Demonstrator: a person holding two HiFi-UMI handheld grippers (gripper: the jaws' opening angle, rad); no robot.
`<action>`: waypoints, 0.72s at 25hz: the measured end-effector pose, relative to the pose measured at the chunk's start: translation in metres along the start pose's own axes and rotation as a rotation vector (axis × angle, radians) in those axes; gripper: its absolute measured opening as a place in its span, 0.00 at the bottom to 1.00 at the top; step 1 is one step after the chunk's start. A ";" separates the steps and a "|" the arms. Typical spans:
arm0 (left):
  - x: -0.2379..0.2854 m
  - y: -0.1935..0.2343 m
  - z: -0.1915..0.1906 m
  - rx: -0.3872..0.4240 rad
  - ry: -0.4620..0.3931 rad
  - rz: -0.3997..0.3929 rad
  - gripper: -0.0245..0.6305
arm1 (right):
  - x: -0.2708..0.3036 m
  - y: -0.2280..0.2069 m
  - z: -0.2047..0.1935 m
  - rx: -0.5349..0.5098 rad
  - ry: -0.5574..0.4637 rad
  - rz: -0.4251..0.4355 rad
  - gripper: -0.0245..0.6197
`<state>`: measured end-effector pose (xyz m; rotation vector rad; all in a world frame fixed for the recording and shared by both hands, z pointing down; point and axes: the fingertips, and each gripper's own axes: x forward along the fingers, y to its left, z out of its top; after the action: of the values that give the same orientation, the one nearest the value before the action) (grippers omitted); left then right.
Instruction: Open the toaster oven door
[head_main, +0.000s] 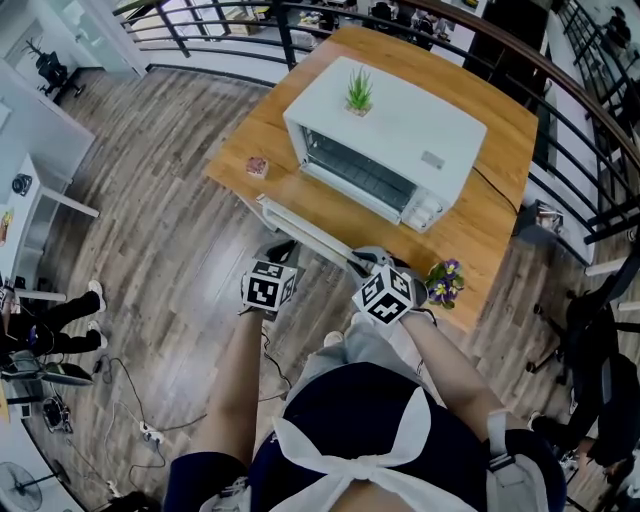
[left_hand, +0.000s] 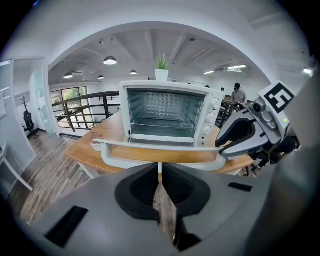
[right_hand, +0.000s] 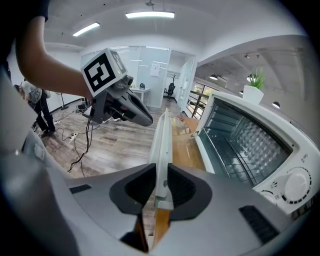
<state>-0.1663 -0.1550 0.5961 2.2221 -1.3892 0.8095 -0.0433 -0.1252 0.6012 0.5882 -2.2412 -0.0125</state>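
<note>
My left gripper is clenched on nothing, hanging near the desk's front edge and apart from the door. Ahead of it the white toaster oven stands on the desk with a small potted plant on its top. Its door is folded down flat toward me, so the wire rack inside shows. My right gripper is grasping the door handle at its right end. Purple flowers sit at the desk corner just beside that gripper.
</note>
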 end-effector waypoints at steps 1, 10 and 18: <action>-0.001 0.000 0.000 -0.007 -0.002 0.001 0.09 | 0.001 0.001 -0.001 -0.002 0.002 0.001 0.16; -0.012 -0.003 -0.005 -0.038 -0.021 0.010 0.09 | 0.007 0.009 -0.005 -0.043 0.014 -0.001 0.16; -0.016 -0.006 -0.009 -0.027 -0.016 0.011 0.09 | 0.013 0.014 -0.010 -0.069 0.026 0.004 0.17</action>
<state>-0.1689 -0.1368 0.5924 2.2069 -1.4121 0.7743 -0.0494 -0.1164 0.6193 0.5433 -2.2075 -0.0786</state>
